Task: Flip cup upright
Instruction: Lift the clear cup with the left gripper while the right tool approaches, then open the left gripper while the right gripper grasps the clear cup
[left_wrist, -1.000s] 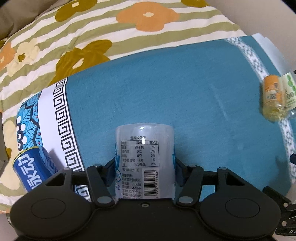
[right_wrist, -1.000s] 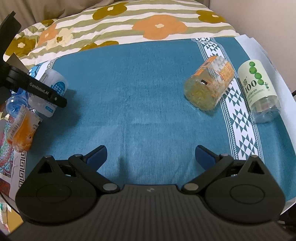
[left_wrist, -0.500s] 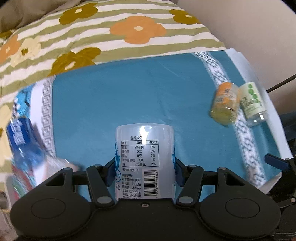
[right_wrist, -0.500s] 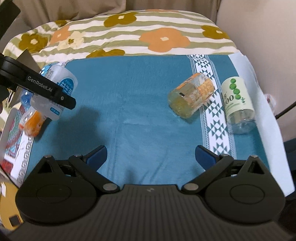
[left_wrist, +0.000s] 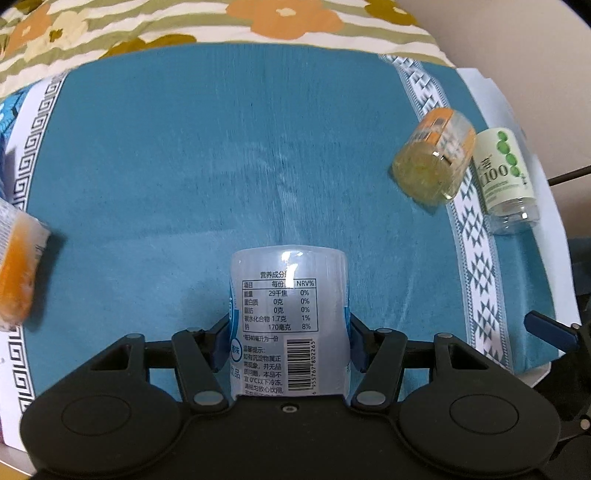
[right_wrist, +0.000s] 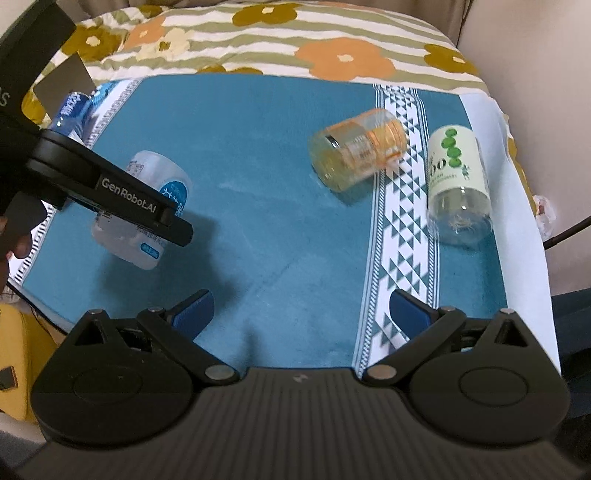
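Observation:
My left gripper (left_wrist: 290, 345) is shut on a clear cup with a white and blue label (left_wrist: 290, 317), and holds it tilted above the blue cloth. The right wrist view shows the same cup (right_wrist: 147, 206) in the left gripper (right_wrist: 142, 212), off the cloth at the left. My right gripper (right_wrist: 301, 314) is open and empty over the cloth's near edge. An orange-labelled cup (right_wrist: 356, 149) (left_wrist: 434, 158) lies on its side at the right. A green-labelled cup (right_wrist: 456, 177) (left_wrist: 508, 181) lies on its side beside it.
The blue cloth (right_wrist: 258, 184) covers a round table over a flowered, striped cloth (right_wrist: 332, 44). A blue-labelled cup (right_wrist: 72, 109) stands at the far left. An orange packet (left_wrist: 16, 269) lies at the left edge. A wall rises at the right.
My left gripper has swung rightward and toward the table's middle with the cup in it. The right gripper has drawn back and stays open.

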